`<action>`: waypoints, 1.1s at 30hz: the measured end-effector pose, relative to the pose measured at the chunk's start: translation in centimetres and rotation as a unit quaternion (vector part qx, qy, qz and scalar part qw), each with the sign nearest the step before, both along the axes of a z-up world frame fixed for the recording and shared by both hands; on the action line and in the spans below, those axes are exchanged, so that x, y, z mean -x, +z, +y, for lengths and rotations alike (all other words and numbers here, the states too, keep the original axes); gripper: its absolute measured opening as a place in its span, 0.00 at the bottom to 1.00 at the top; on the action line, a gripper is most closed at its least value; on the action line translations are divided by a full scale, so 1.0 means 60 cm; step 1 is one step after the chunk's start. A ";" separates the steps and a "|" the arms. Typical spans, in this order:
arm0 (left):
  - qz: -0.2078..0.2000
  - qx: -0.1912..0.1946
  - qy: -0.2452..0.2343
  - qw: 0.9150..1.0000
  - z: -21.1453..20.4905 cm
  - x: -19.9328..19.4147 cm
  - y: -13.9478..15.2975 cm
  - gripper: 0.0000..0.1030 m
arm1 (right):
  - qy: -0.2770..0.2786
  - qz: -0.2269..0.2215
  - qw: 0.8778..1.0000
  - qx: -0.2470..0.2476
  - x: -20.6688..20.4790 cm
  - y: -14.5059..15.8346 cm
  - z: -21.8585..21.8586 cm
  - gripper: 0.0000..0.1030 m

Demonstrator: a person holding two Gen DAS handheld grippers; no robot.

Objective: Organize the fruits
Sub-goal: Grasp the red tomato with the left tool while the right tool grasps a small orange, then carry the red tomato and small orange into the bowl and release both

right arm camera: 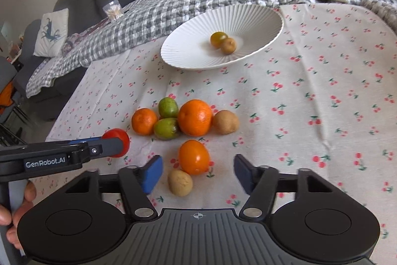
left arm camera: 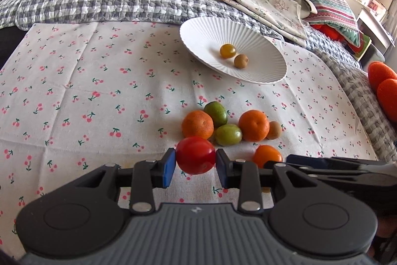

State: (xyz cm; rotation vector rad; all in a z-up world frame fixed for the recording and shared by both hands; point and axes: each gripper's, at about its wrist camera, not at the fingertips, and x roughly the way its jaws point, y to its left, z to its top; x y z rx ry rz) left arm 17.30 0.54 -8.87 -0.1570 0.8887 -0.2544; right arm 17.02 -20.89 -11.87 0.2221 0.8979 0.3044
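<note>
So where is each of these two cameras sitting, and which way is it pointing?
Left wrist: on the left gripper, looking down along its fingers, which clamp a red tomato; the right gripper edges in.
Right wrist: on the right gripper, looking down at an orange tomato between open fingers; the left gripper and a hand show.
Shared: white plate, cherry-print cloth, loose fruit.

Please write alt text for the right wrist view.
The right claw hangs open around an orange tomato on a cherry-print cloth. To its left, the left claw grips a red tomato. Behind, a white plate holds two small fruits.
</note>
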 end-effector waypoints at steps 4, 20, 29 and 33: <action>-0.005 0.002 0.002 1.000 0.002 0.001 0.004 0.32 | 0.003 -0.001 1.000 0.003 -0.006 -0.008 0.010 0.34; -0.006 0.001 0.007 1.000 0.004 0.000 0.004 0.32 | 0.000 -0.011 1.000 -0.013 -0.002 0.004 0.003 0.25; -0.012 0.002 0.014 1.000 0.010 -0.001 0.009 0.32 | -0.034 -0.012 0.997 -0.072 0.003 0.020 -0.043 0.24; -0.017 0.004 0.012 1.000 0.011 -0.004 0.015 0.32 | -0.053 -0.015 0.995 -0.087 0.002 0.027 -0.068 0.24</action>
